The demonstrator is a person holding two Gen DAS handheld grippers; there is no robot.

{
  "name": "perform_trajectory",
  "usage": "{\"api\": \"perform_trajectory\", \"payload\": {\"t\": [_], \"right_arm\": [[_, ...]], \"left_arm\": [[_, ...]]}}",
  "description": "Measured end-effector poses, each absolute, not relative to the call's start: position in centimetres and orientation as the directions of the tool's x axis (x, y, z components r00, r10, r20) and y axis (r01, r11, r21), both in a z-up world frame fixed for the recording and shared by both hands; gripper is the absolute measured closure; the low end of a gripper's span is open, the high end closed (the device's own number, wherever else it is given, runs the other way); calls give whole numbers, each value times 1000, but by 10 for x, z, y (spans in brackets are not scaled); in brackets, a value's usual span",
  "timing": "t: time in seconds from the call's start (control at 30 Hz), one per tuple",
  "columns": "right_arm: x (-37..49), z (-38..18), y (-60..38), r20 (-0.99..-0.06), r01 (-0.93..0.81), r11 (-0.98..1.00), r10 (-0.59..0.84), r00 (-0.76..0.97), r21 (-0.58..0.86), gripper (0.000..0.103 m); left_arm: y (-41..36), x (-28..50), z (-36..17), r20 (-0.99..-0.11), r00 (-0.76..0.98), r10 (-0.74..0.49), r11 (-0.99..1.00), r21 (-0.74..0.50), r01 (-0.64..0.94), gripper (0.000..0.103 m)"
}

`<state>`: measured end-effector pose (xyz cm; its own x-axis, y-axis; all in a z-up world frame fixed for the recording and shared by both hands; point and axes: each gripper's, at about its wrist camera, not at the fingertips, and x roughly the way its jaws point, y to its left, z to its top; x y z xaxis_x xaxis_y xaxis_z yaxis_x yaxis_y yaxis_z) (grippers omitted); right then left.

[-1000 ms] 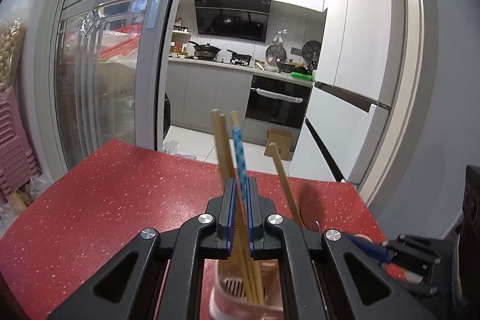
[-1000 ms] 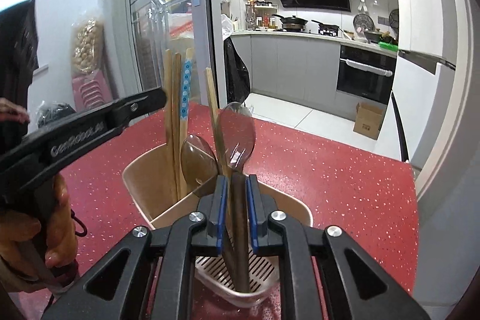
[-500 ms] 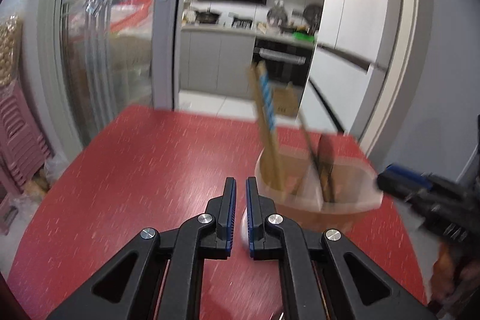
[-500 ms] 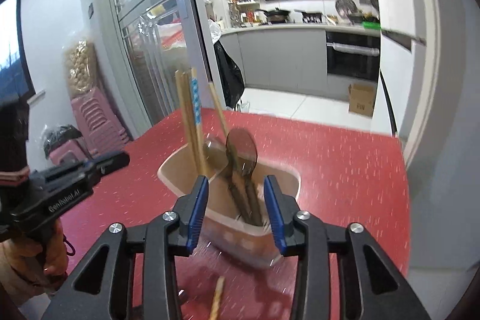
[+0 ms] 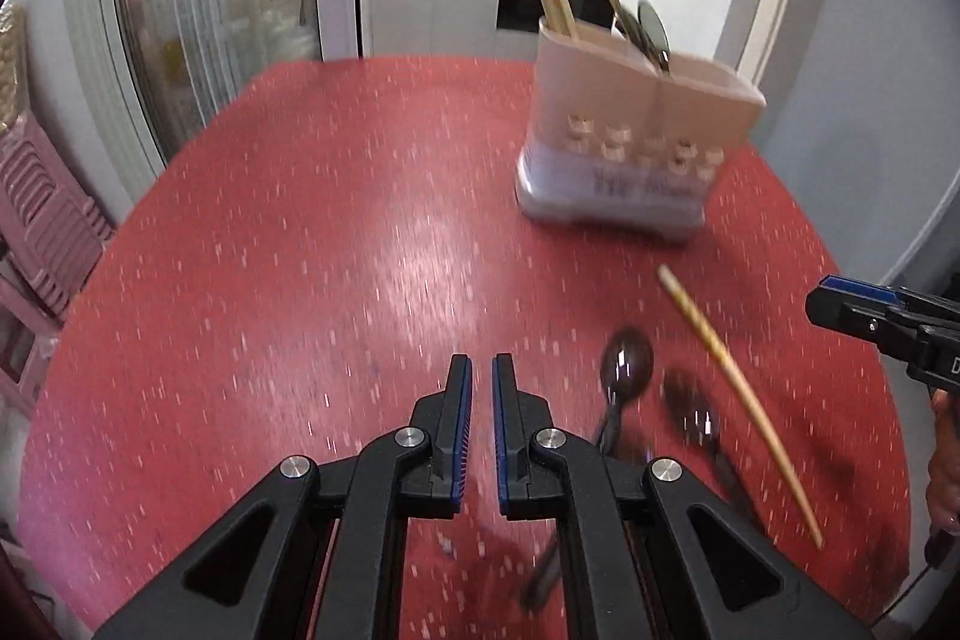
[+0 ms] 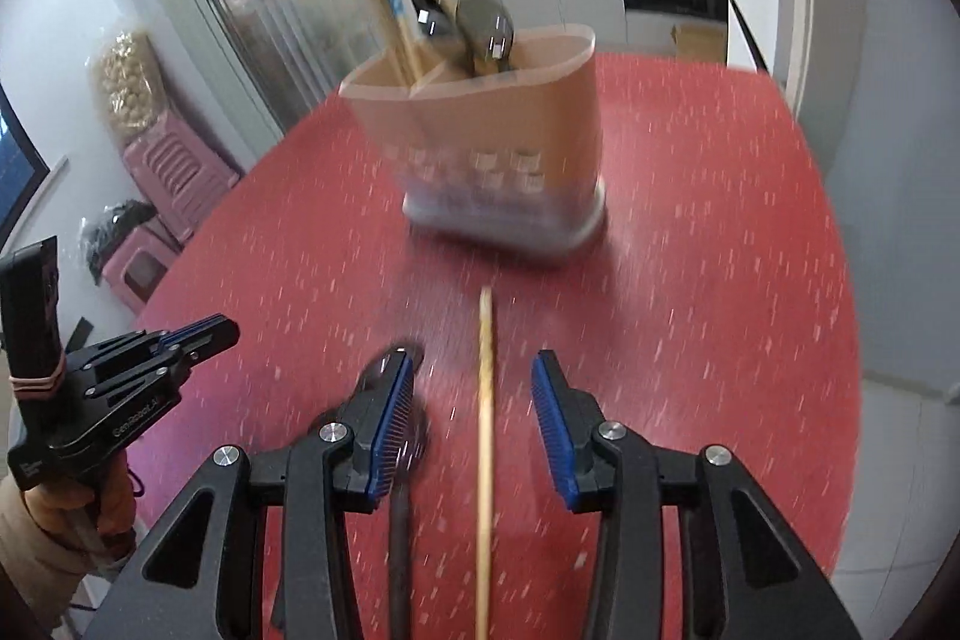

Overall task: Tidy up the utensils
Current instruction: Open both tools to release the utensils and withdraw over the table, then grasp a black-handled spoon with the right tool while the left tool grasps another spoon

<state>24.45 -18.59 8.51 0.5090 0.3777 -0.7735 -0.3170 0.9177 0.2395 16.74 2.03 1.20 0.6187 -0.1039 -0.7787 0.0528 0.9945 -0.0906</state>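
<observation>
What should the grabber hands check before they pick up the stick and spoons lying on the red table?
1. Right gripper open: ok.
2. Loose chopstick lies between its jaws: ok.
3. Left gripper open for a spoon: not ok, nearly shut.
4. Two loose spoons lie flat on the table: ok.
5. Holder stands upright: ok.
6. Room left in the holder: cannot tell.
</observation>
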Motion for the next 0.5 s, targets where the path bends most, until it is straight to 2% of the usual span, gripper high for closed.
{"api": "perform_trajectory", "payload": {"t": [0.23, 0.27, 0.3, 0.33, 0.5], "right_arm": [[218, 60, -183, -810, -298, 918, 376, 450, 261, 59], [214, 57, -181, -814, -301, 917, 377, 443, 261, 59], [211, 54, -179, -817, -305, 916, 378, 436, 261, 59], [209, 52, -178, -819, -309, 915, 379, 431, 261, 59], [204, 43, -166, -845, -318, 914, 368, 388, 251, 59]], "left_arm": [[21, 144, -9, -804, 585, -107, 994, -102, 42, 69], [22, 142, -11, -807, 582, -106, 994, -101, 41, 66], [22, 141, -12, -811, 576, -105, 994, -100, 41, 24], [24, 140, -13, -817, 567, -104, 994, -100, 37, 0], [23, 137, -22, -816, 573, -73, 997, -64, 37, 0]]}}
